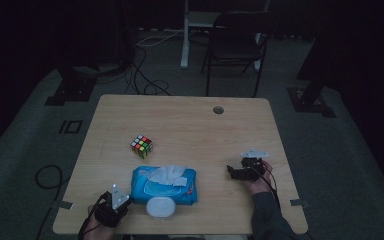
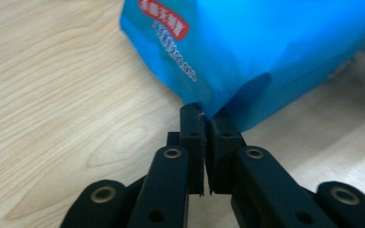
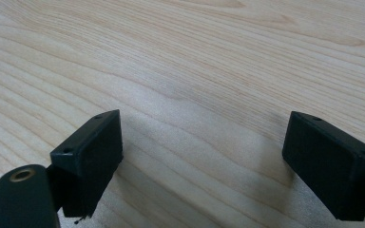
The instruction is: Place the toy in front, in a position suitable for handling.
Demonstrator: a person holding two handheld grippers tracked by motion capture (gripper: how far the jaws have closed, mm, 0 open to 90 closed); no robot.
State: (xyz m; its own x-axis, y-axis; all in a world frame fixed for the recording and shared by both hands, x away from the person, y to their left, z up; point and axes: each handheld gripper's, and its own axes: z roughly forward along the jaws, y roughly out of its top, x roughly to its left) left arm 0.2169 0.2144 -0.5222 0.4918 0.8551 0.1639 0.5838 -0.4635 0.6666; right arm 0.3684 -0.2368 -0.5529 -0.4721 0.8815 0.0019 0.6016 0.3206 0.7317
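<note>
High view: tissue [image 1: 167,174] atop wipes pack [image 1: 140,187].

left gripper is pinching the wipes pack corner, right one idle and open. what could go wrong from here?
1. The left gripper holds only the thin corner of the blue wipes pack; the film could slip out or tear if pulled.
2. The pack's white lid is flipped open with a wipe sticking out; dragging may spill wipes.
3. The right gripper is open over bare table, so nothing steadies the pack.
</note>
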